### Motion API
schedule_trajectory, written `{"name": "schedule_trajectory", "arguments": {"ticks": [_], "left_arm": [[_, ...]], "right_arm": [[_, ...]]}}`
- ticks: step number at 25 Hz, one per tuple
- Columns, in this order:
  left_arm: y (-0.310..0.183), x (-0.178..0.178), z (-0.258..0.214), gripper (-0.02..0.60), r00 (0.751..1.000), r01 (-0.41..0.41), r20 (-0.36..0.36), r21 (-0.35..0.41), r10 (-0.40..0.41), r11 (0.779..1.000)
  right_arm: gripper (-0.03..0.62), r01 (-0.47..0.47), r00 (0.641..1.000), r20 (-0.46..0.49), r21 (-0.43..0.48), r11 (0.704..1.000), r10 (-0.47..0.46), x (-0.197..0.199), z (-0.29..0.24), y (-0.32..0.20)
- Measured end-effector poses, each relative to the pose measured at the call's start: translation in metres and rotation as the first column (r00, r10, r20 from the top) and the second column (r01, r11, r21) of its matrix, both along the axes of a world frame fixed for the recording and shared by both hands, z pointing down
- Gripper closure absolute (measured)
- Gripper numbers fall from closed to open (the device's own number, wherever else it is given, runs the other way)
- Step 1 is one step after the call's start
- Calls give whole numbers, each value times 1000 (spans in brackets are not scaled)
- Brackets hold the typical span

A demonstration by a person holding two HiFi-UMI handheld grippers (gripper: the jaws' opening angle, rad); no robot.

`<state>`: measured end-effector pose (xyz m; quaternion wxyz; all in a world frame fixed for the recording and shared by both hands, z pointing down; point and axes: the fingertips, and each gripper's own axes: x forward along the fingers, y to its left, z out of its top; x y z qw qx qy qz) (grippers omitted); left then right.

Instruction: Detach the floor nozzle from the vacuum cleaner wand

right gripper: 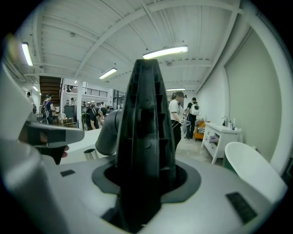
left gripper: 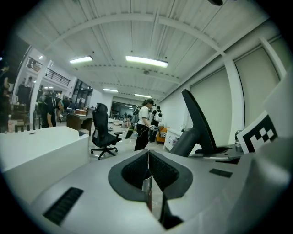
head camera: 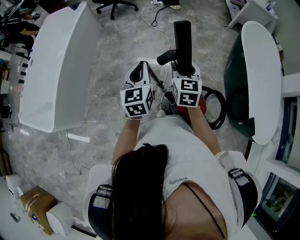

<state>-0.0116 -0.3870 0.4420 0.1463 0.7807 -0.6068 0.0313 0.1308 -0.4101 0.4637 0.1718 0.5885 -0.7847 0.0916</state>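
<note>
In the head view the black floor nozzle point(head camera: 183, 40) stands on end above the grey stone floor, a grey elbow point(head camera: 166, 57) branching off its left side. My right gripper point(head camera: 185, 71) is shut on the nozzle, and in the right gripper view the nozzle point(right gripper: 145, 137) fills the gap between the jaws. The left gripper point(head camera: 140, 71) is beside it on the left. Its pads point(left gripper: 158, 171) are closed together on a narrow chrome strip of the wand point(left gripper: 147, 192). The nozzle point(left gripper: 197, 123) rises to this gripper's right.
The red vacuum body point(head camera: 201, 104) and a black hose loop point(head camera: 218, 110) lie under my right arm. White tubs stand at the left point(head camera: 56, 70) and right point(head camera: 260, 79). An office chair point(head camera: 115, 5) is ahead, a cardboard box point(head camera: 35, 206) sits bottom left, and a cable point(head camera: 70, 154) trails on the floor.
</note>
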Motion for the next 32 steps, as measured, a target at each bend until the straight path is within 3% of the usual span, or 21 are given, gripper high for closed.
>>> {"name": "schedule_trajectory", "arguments": {"ticks": [10, 21, 32], "left_arm": [[5, 10, -5, 577, 999, -41, 6, 14, 41, 999], [16, 18, -28, 577, 996, -82, 34, 114, 79, 990], [17, 15, -41, 577, 995, -96, 50, 164, 89, 982]], "right_arm": [[393, -20, 1000, -8, 116, 993, 21, -3, -17, 18], [393, 22, 999, -45, 204, 979, -13, -8, -39, 33], [393, 0, 999, -33, 225, 974, 8, -17, -49, 33]]}}
